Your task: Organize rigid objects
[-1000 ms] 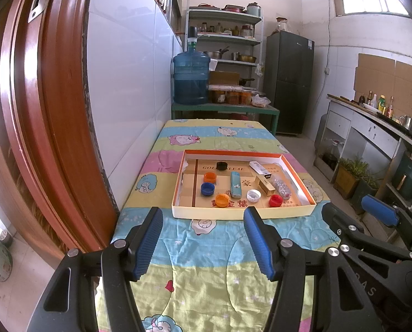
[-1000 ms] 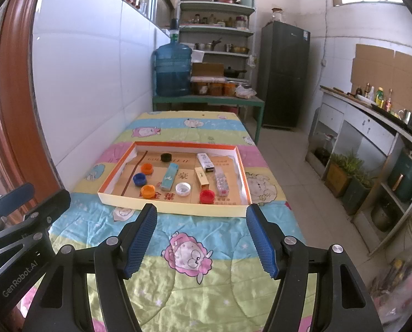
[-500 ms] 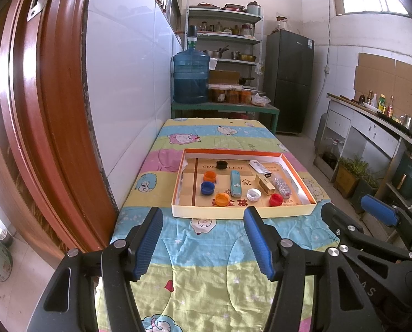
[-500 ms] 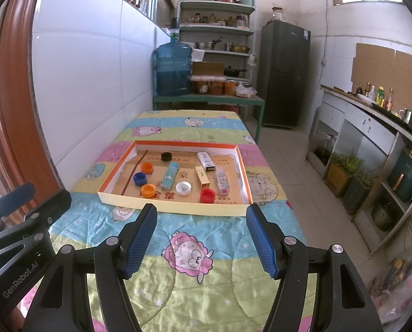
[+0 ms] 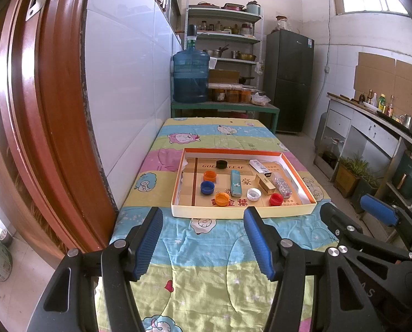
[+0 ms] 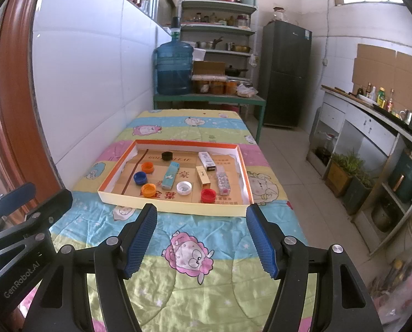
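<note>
Left wrist view: the left gripper (image 5: 201, 238) hangs over the cartoon-print quilt (image 5: 206, 285) with its blue-padded jaws spread wide and nothing between them. At 12 o'clock from it, well apart, sits the shallow cardboard tray (image 5: 242, 211). Inside, at the tray's 9 o'clock side, lie an orange cap (image 5: 209, 176), a blue cap (image 5: 207, 187) and a second orange cap (image 5: 222, 198) near the front wall. A black cap (image 5: 221, 163) rests toward 12 o'clock. A pale blue lighter (image 5: 235, 183) lies lengthwise at the middle, with a white cap (image 5: 254, 194) and a red cap (image 5: 276, 199) toward 5 o'clock. A gold box (image 5: 266, 183), a white box (image 5: 258, 165) and a clear patterned packet (image 5: 281, 184) occupy the 3 o'clock side.

Right wrist view: the right gripper (image 6: 201, 238) is likewise released, jaws wide, holding nothing, above the quilt. The tray's front wall (image 6: 178, 207) lies just past the fingertips (image 6: 148, 221) at 12 o'clock; the red cap (image 6: 208, 195) is the nearest piece, straight ahead, and the lighter (image 6: 171, 175) sits toward 11 o'clock. The left gripper's black body (image 6: 20, 221) shows at 9 o'clock.
</note>
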`<control>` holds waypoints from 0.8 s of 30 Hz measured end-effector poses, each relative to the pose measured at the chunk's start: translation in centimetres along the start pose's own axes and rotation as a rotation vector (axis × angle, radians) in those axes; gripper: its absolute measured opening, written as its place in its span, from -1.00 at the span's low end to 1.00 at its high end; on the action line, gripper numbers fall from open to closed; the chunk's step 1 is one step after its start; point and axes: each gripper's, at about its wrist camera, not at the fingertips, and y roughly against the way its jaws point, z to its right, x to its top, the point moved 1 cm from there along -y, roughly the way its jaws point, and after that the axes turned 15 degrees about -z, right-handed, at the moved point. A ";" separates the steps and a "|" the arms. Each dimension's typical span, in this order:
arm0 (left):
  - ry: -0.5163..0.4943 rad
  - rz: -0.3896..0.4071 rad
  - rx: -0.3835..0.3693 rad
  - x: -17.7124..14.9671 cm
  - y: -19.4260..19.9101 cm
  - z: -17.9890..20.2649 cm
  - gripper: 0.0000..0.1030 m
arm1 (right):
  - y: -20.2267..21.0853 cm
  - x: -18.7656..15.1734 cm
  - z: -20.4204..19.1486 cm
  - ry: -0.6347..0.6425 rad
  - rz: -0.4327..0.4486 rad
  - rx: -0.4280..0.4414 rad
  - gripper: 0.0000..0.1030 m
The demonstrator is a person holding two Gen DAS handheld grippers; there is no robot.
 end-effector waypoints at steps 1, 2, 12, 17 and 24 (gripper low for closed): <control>0.000 -0.001 0.000 0.0 0.0 0.0 0.18 | 0.0 0.1 0.0 0.000 0.000 -0.001 0.33; 0.000 -0.001 0.000 0.0 0.0 0.0 0.18 | 0.0 0.2 0.0 0.002 0.000 0.001 0.33; 0.000 -0.002 0.000 0.1 0.0 0.0 0.18 | 0.0 0.2 0.0 0.002 -0.001 0.001 0.33; 0.000 -0.002 0.000 0.2 0.0 0.0 0.18 | 0.0 0.2 0.0 0.002 -0.003 0.002 0.33; 0.001 -0.004 0.000 0.0 0.0 0.0 0.18 | 0.0 0.3 0.0 0.002 -0.002 0.001 0.33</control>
